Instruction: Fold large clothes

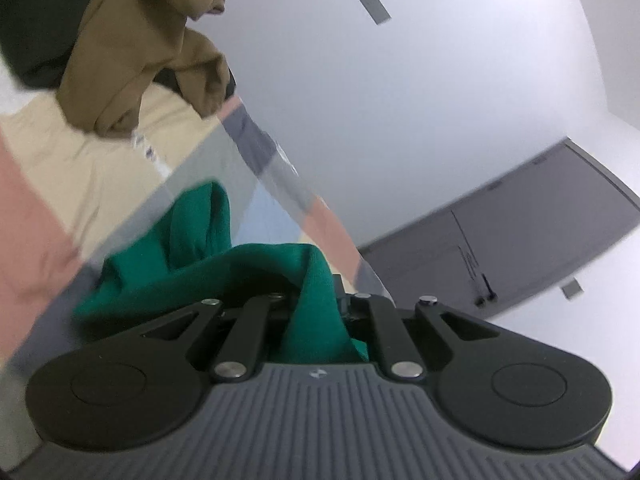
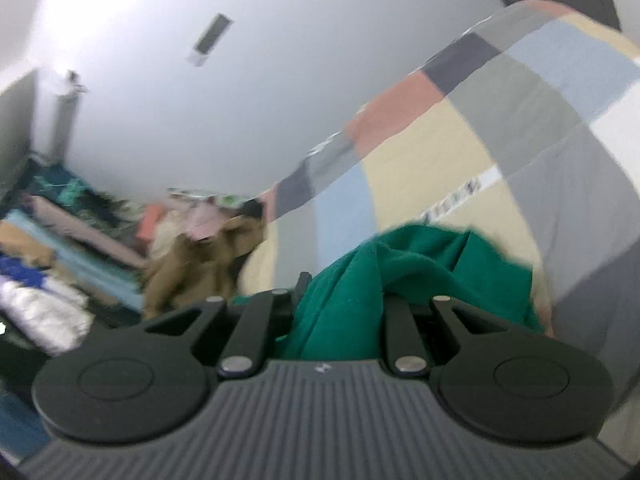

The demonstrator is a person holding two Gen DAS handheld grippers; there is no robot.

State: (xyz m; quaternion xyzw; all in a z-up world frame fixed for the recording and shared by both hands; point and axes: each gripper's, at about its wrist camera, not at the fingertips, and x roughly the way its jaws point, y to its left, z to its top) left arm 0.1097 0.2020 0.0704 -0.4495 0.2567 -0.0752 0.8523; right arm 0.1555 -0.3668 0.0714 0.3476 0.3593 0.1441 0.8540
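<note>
A green garment [image 1: 208, 268] is bunched over the patchwork bedspread [image 1: 60, 184]. My left gripper [image 1: 316, 300] is shut on a fold of it, and the cloth hides the fingertips. In the right wrist view the same green garment [image 2: 420, 276] drapes over my right gripper [image 2: 340, 292], which is shut on another part of it. Both views are tilted and blurred.
A brown garment [image 1: 148, 48] lies crumpled at the bed's far end and shows in the right wrist view [image 2: 200, 264]. A dark garment [image 1: 36, 12] lies beside it. Piles of folded clothes [image 2: 60, 248] fill the left. A grey door [image 1: 520, 240] stands in the white wall.
</note>
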